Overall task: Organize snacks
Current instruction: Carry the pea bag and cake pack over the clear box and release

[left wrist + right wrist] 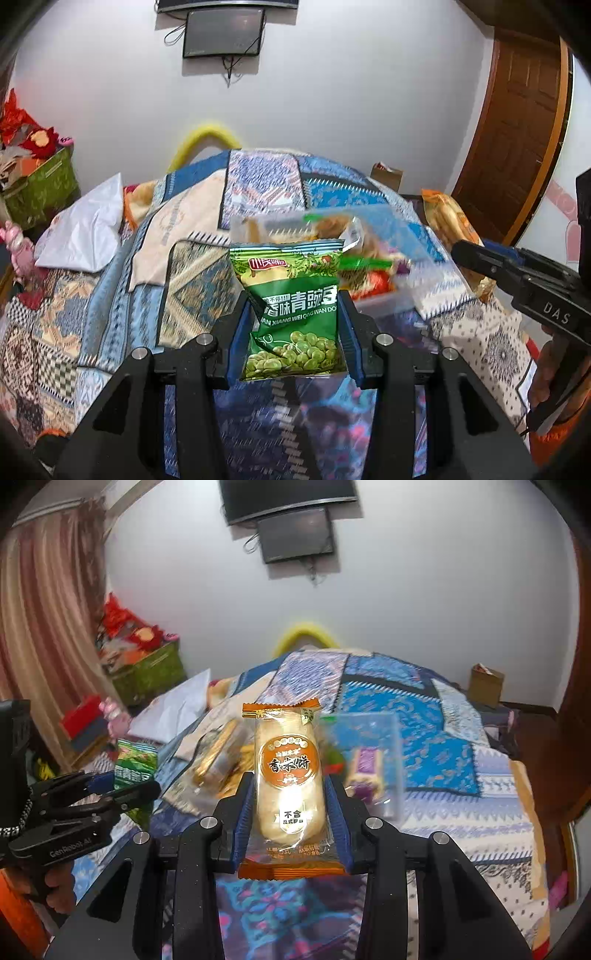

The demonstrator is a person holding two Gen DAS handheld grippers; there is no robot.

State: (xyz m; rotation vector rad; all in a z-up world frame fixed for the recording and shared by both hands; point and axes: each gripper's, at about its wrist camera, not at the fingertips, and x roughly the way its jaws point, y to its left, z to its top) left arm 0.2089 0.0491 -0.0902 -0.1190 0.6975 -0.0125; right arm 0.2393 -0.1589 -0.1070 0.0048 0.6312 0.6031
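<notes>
My left gripper (293,321) is shut on a green pea snack bag (291,295) and holds it upright above the bed. My right gripper (290,797) is shut on a rice cracker packet (286,771) with orange ends, also held upright. In the left wrist view the right gripper (461,254) shows at the right with the cracker packet (447,218). In the right wrist view the left gripper (122,786) shows at the left with the green bag (135,762). A clear plastic box (373,760) with snacks in it lies on the bed beyond both grippers; it also shows in the left wrist view (380,291).
A patterned blue quilt (424,716) covers the bed. Loose snack packets (218,757) lie left of the box. A white bag (85,229) lies at the bed's left. A green box (151,672) of red items stands by the wall. A brown door (517,147) is at the right.
</notes>
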